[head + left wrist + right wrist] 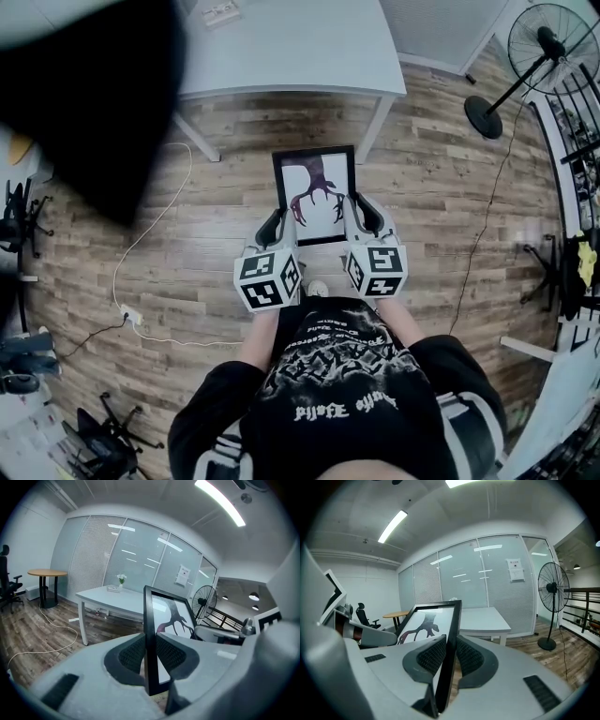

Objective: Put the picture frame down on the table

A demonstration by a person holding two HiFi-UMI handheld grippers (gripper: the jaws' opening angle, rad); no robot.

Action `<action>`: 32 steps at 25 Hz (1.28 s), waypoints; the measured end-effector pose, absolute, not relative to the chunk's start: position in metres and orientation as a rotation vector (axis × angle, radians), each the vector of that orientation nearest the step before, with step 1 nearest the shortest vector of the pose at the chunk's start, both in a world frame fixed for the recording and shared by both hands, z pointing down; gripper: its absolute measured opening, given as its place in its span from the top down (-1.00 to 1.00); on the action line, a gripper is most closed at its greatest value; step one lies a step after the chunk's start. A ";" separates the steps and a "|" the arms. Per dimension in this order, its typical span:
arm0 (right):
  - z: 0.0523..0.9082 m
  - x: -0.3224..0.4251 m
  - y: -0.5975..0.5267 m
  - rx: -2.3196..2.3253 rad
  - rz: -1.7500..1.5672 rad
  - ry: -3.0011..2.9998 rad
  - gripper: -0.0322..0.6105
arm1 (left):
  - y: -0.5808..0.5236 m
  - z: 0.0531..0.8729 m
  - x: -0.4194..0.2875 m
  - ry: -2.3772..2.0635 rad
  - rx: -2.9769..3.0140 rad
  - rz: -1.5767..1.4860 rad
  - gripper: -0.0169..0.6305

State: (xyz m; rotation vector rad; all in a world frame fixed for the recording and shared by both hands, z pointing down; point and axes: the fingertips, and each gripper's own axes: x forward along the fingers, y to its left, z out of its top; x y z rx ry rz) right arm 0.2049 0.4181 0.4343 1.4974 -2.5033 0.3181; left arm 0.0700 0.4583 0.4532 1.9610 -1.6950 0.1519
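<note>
Picture frame (315,192), a thin black rectangle, is clamped by ribbed jaws of left gripper (274,225) and right gripper (361,214)

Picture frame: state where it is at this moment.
Head view, centre: the picture frame is held over the wooden floor between the left tool and right tool, short of the white table.

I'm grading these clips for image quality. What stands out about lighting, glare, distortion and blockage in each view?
Head view: strong fisheye curves the floor planks, and a dark blurred mass hides the upper left corner; the picture frame is sharp. Left gripper view: the ceiling light is blown out, corners vignetted black. Right gripper view: light strips reflect on the glass wall.
</note>
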 end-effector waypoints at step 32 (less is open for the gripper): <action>0.433 0.111 0.268 1.689 0.327 -2.352 0.69 | 0.281 0.456 -0.028 -1.513 2.080 0.195 0.70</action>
